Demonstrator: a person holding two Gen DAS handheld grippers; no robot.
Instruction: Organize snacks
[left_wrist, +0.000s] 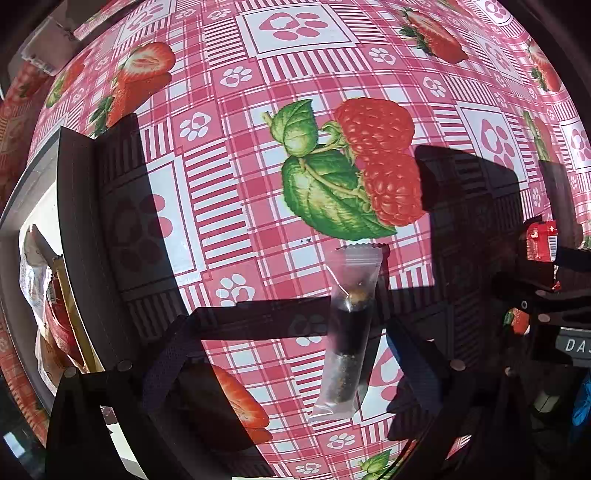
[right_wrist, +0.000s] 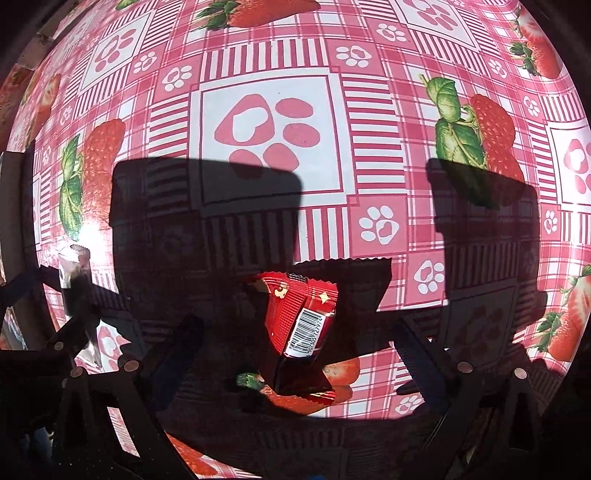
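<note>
Your left gripper (left_wrist: 295, 369) is hanging with its fingers spread wide over a clear sachet (left_wrist: 349, 332) holding something dark, which is lying flat on the strawberry-and-paw-print tablecloth (left_wrist: 229, 155) between the two fingers, touching neither. Only the left wrist view is showing you the tray (left_wrist: 70, 206) at the far left edge, its dark wall standing up beside the cloth, with several wrapped snacks (left_wrist: 48, 306) lying inside (their labels are too small to read). That same view is catching your right gripper (left_wrist: 546, 295) at its right edge, beside a red packet (left_wrist: 541, 242).

The right wrist view is giving you that red wrapper (right_wrist: 301, 328) properly: barcode side up, resting in shadow on the cloth between the wide-spread fingers of your right gripper (right_wrist: 295, 354), touching neither. The clear sachet (right_wrist: 74, 266) is appearing here at the left edge, near the other gripper's dark frame.
</note>
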